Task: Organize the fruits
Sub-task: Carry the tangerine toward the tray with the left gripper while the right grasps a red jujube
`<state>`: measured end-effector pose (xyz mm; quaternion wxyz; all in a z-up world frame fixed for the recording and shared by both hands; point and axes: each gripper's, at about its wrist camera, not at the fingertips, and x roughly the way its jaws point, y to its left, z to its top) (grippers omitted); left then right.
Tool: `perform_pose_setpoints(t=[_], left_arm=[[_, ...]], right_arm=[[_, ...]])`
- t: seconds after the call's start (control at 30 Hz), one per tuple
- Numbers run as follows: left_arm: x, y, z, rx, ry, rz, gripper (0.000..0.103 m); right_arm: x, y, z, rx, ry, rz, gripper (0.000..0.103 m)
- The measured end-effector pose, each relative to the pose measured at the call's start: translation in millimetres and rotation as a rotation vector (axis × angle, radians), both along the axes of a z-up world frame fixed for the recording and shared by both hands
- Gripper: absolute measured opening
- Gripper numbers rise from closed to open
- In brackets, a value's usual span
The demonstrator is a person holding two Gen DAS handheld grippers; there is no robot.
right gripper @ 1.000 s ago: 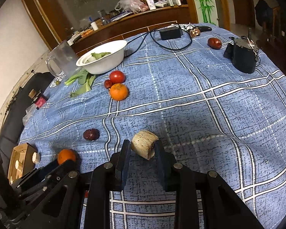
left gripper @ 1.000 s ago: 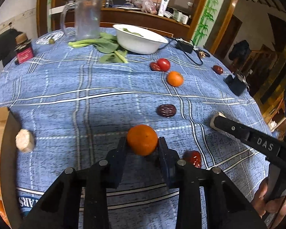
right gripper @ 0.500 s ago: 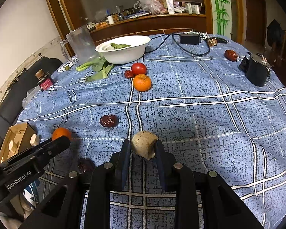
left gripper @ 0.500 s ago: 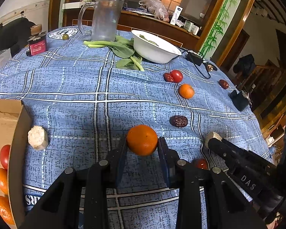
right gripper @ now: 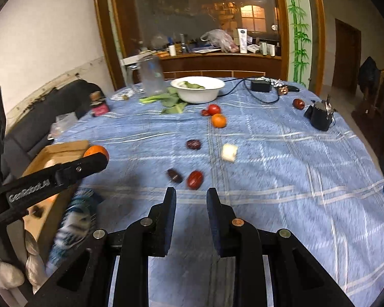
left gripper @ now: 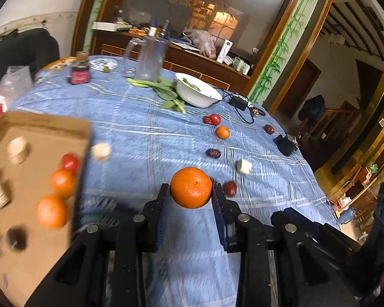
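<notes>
Since half a second ago your right gripper [right gripper: 190, 199] has let go of the pale cut chunk [right gripper: 229, 152], which now lies on the blue checked tablecloth [right gripper: 281, 179] near a dark date [right gripper: 193, 144], and your left gripper [left gripper: 191, 199] has swung the orange [left gripper: 191, 187] up and toward the cardboard box [left gripper: 38, 133].

The risk you face is the orange slipping: only the two pads touch its round sides, the view is smeared with motion, and a fast swing could roll it out so that it falls on the cloth short of the box. Open too early and it may strike the box's near wall, or land on the tomato [left gripper: 69, 162] and oranges already inside and bounce.

Your left gripper is pinching the orange at its widest part, held clear above the table. Your right gripper stands partly spread with nothing between its fingers, hovering over the cloth just short of a red date [right gripper: 194, 179] and a darker one [right gripper: 174, 175]
</notes>
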<state>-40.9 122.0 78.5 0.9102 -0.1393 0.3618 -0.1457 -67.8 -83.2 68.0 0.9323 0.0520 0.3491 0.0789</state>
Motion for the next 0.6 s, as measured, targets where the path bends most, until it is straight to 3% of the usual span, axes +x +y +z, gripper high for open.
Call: perform_pose_setpoints(t=[0.37,0.6], left_arm=[[-84,121,15,-0.001,-0.034,0.250,0.032],[-101,176,2,-0.038,-0.022,0.338,0.032]], right_arm=[[-57,68,14,0.023,-0.006,0.175,0.023],[-65,109,13,-0.006,-0.001,0.242,0.023]])
